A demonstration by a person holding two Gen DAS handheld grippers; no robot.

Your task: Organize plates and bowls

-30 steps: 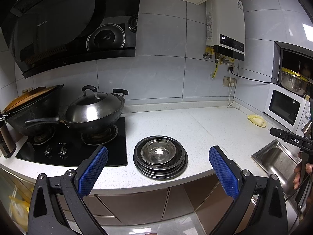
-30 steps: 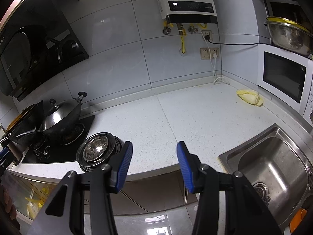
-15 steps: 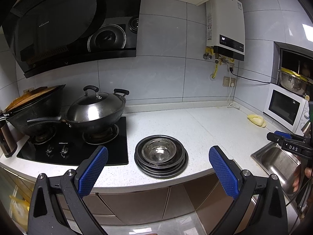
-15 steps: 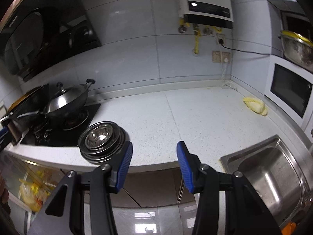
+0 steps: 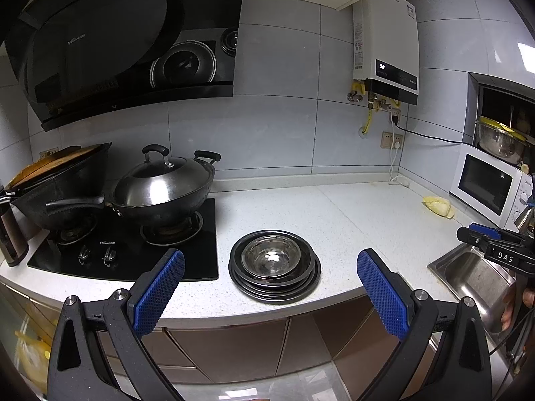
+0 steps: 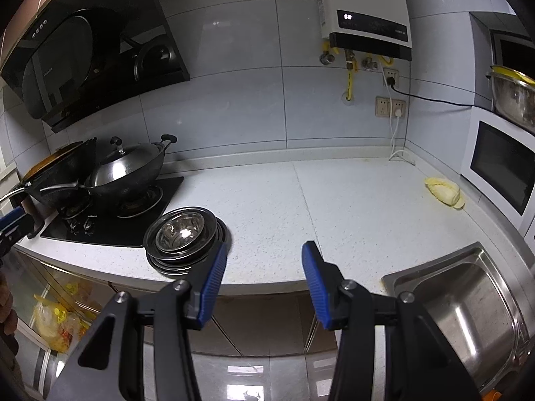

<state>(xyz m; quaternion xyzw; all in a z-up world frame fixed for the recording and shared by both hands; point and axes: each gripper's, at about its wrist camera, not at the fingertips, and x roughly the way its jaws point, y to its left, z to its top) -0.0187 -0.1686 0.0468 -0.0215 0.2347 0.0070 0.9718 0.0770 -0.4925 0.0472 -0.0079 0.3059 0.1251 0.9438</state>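
Stack of steel plates and bowls point(image 5: 275, 265) sits on tabletop point(image 5: 351, 220) ahead of wide, empty left tongs point(image 5: 271, 295); half-open, empty right tongs point(image 6: 264, 287) lie right of it, similarly near.

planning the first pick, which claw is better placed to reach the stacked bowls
Probably left: the left claw is open and frames the stack of bowls dead ahead; the right claw has it off to one side.

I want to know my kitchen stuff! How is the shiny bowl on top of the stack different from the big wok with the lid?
The bowl is small; the wok is far bigger. The bowl is open and looks empty; the wok is covered by a domed lid. The bowl sits nested on a stack of plates on the counter; the wok sits on a stove burner. Both are round and metal.
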